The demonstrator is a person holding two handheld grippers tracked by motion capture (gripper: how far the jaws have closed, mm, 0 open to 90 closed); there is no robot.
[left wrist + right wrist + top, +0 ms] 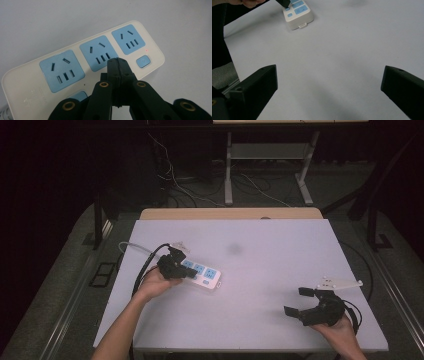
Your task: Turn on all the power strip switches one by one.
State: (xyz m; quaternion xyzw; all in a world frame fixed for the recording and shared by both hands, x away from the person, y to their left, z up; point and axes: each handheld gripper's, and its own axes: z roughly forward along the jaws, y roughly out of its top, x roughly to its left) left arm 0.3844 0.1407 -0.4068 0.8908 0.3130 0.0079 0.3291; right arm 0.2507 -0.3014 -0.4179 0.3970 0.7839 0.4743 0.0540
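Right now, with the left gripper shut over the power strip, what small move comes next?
Probably press the closed left gripper down on a blue switch button: its tips sit above the power strip, beside that button, and the red indicator light glows.

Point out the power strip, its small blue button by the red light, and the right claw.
power strip (202, 274): high view, its white top face.
blue button (143, 61): left gripper view, the button's centre.
right claw (296, 301): high view, midway between its open fingertips.

White table (280, 270), grey carpet (65, 285), dark room, floor cables (175, 182)
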